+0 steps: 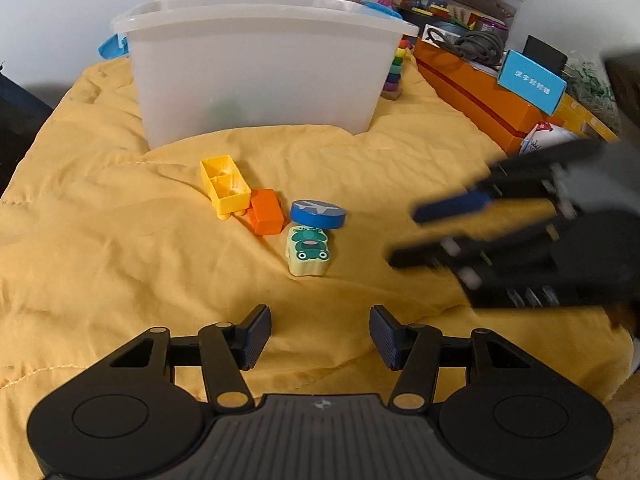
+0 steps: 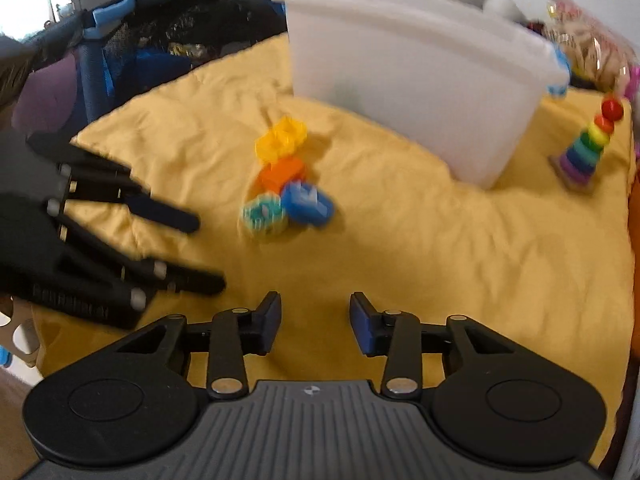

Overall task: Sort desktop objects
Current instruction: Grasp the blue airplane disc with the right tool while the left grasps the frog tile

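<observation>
Four small toys lie bunched together on the yellow blanket [image 1: 120, 240], in front of the white plastic bin [image 1: 256, 68]: one yellow brick [image 1: 224, 186] lying hollow side up, one orange block [image 1: 266, 211] touching it, one blue disc [image 1: 318, 213] just beside the block, and one frog eraser [image 1: 307, 255] tucked against the disc on the near side. None of them is held, so I judge the sorting to be at an approach step, with a pick still to come. The left gripper [image 1: 320, 336] hangs above the blanket on the near side of the cluster, its jaws spread wide and empty, pointing straight at the frog eraser. The right gripper [image 2: 315, 322] is likewise spread and empty; seen from the left wrist it comes in from the right side of the toys, blurred. The bin is the likely place for the toys, though that is my guess; something dark shows faintly through its wall, too dim to name. The next move calls for choosing one toy and closing on it alone, which is awkward because all four touch or nearly touch; the frog eraser, nearest and on the outer edge, looks the easiest to take cleanly. One rainbow ring stacker [image 2: 588, 152] stands to the side of the bin, apart from the cluster, and an orange box [image 1: 476, 92] lies beyond it.
</observation>
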`<act>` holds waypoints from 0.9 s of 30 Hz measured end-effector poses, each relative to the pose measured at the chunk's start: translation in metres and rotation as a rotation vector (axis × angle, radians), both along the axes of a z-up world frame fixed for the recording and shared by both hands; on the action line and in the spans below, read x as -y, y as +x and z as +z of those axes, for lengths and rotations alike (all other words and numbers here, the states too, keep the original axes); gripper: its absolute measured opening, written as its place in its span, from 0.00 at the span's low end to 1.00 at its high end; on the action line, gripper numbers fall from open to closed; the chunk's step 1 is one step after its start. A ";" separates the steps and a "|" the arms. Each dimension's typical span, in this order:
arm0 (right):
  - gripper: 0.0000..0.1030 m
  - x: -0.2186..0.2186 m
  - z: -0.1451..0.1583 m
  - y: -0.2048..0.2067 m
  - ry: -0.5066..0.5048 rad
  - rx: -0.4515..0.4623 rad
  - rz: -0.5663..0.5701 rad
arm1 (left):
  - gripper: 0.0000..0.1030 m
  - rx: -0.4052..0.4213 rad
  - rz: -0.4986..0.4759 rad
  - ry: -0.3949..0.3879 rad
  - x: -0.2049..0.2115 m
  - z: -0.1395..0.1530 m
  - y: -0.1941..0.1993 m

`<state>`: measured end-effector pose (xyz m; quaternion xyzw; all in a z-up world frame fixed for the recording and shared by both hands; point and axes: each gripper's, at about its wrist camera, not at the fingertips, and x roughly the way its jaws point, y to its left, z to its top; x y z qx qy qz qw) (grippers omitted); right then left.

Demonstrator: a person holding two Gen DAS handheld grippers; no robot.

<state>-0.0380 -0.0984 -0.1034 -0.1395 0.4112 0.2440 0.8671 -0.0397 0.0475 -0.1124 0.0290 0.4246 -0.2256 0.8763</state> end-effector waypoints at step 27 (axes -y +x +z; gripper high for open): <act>0.10 0.035 0.006 0.010 0.052 -0.024 -0.069 | 0.33 -0.027 0.039 0.032 0.014 0.003 0.048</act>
